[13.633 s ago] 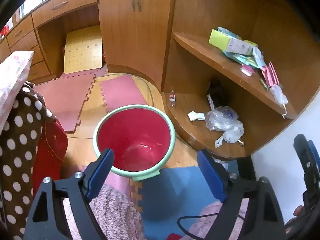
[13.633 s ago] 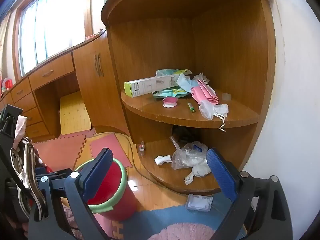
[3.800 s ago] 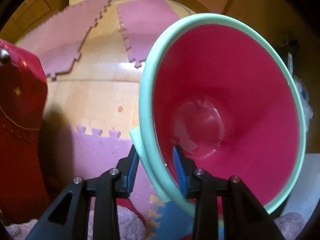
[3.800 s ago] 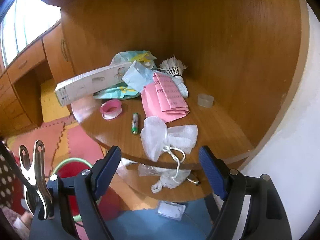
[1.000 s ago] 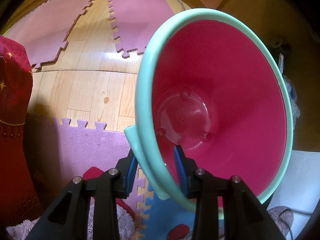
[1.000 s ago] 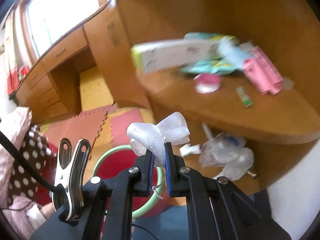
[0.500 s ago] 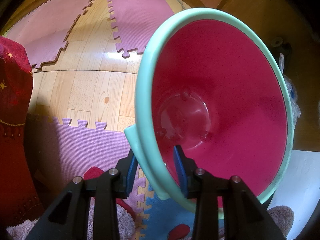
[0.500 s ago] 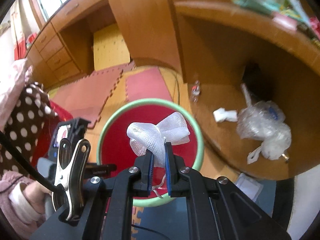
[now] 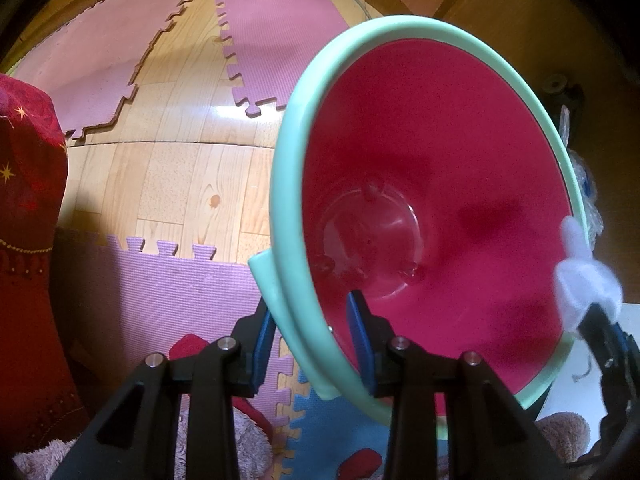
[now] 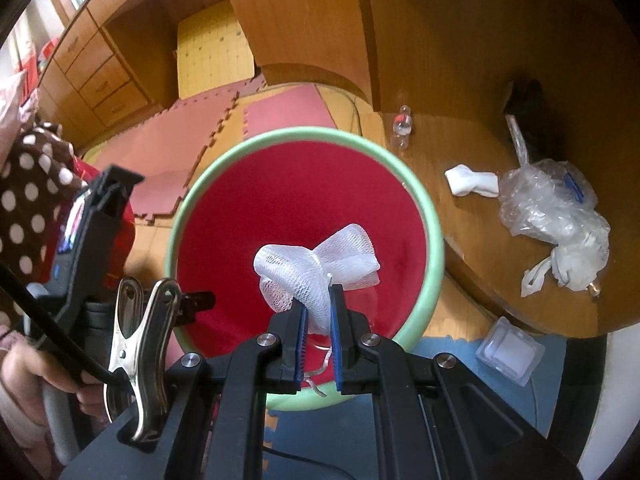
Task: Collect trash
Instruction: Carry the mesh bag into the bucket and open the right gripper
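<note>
Above the red bin (image 10: pixel 304 216), whose green rim is pinched by the closed left gripper (image 9: pixel 312 344), the white mesh wad (image 10: pixel 316 268) clamped in the right gripper (image 10: pixel 318 320) should be released only once centred.

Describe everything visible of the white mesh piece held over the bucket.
The white mesh piece is soft, open-weave netting bunched into a bow-like wad, with a thin white string dangling beneath. The right tool pinches its lower part between the blue pads. It hangs above the mouth of the red bucket, touching nothing else that shows.
</note>
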Demonstrator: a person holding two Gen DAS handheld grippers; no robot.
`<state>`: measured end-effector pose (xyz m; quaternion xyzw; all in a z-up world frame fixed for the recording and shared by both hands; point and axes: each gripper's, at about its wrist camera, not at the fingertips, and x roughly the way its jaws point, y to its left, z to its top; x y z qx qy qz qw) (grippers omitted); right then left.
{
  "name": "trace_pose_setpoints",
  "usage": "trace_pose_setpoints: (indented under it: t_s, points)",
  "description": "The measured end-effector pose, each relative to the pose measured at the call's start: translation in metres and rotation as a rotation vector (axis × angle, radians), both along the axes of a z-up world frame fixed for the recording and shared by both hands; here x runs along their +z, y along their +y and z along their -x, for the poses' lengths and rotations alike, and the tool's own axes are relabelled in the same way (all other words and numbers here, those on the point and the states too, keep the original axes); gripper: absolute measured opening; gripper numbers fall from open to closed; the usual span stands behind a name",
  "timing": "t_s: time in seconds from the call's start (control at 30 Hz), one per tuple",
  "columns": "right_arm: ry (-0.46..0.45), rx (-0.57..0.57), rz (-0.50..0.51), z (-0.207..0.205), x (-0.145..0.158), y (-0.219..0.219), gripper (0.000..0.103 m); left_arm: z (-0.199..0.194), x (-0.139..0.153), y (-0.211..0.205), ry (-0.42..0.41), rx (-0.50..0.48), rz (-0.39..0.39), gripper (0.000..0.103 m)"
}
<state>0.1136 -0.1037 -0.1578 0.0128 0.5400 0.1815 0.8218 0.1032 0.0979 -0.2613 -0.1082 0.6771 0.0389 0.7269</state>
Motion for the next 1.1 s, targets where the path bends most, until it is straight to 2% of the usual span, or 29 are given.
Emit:
trace_pose_setpoints:
  t_s: [0.73,1.1]
  points:
    - [0.037,0.036,0.021,-0.001,-0.025,0.014,0.011,-0.002,0.000,-0.003,0.002,-0.002,-0.026,0.037]
    - [0.041,0.045,0.024,0.000,-0.028,0.019,0.011,-0.003,-0.001,-0.004,0.003,-0.005,-0.034,0.037]
